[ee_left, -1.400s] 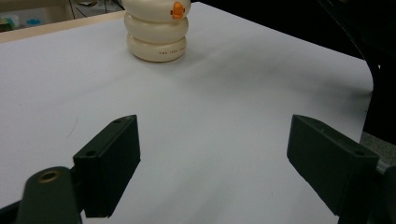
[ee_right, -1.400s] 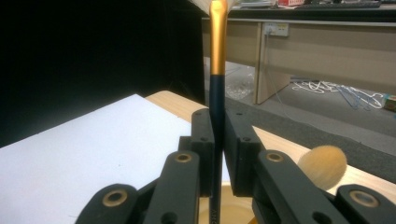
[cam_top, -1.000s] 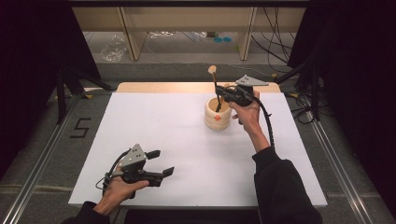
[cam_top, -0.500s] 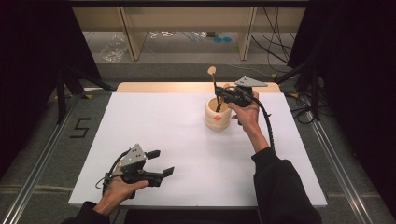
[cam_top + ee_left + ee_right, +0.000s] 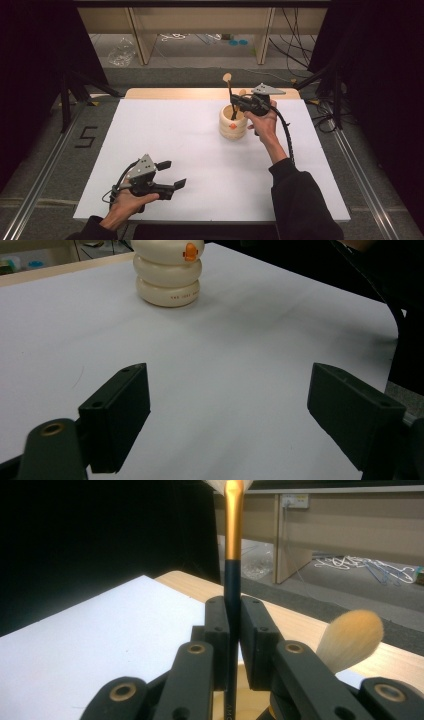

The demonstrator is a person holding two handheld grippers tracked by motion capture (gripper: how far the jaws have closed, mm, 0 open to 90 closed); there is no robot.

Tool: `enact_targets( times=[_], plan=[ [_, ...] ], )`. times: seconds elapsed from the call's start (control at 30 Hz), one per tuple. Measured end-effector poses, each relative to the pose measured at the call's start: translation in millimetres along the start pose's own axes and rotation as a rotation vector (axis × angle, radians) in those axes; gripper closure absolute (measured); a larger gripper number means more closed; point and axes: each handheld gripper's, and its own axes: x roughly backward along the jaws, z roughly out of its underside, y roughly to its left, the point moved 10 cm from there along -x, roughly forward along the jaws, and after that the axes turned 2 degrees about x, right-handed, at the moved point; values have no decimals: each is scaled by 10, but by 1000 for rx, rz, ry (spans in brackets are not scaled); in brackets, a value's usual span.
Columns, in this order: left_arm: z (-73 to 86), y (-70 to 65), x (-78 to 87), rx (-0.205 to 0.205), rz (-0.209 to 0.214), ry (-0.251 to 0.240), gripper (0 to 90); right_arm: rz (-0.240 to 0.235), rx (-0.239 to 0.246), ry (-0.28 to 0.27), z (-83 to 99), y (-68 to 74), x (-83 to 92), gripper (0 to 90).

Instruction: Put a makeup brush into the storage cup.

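Cream ribbed holder [image 5: 233, 123] sits toward the far side of the white table [image 5: 200, 145], with a second fluffy brush [image 5: 350, 640] leaning in it. The right gripper [image 5: 239, 103] is clamped tight on a dark-handled makeup brush [image 5: 232, 580], holding it upright right over the holder. The left gripper [image 5: 170, 175] rests near the front edge, jaws spread wide, nothing in them.

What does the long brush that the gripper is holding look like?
The thin makeup brush with a dark handle has a shiny gold collar and pale bristles at the top. It stands nearly upright, its lower end inside the cream ribbed holder. The right gripper has its black fingers pinched on the handle. A second fluffy brush leans beside it.
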Motion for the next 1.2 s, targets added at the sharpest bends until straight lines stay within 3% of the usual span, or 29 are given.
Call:
enact_targets(
  times=[0.3,0.33,0.37,0.57,0.6,0.67,1.2],
  plan=[
    [6,-7,-7,-5,7,2,172,9,18,6,15,-10,-1,830],
    [7,-4,-2,-6,2,6,172,0,-4,17,30,11,2,830],
    [7,-3,-2,-7,3,6,171,11,18,3,18,-14,-3,829],
    [7,-4,-1,-3,2,5,171,13,13,7,43,-14,-9,830],
    [6,-4,-1,-4,2,5,171,5,-6,28,69,4,0,830],
    [5,-4,0,-3,2,4,171,9,-2,10,67,-10,-15,830],
    [4,-4,0,-3,1,3,172,10,-8,25,131,-19,-22,830]
  ],
)
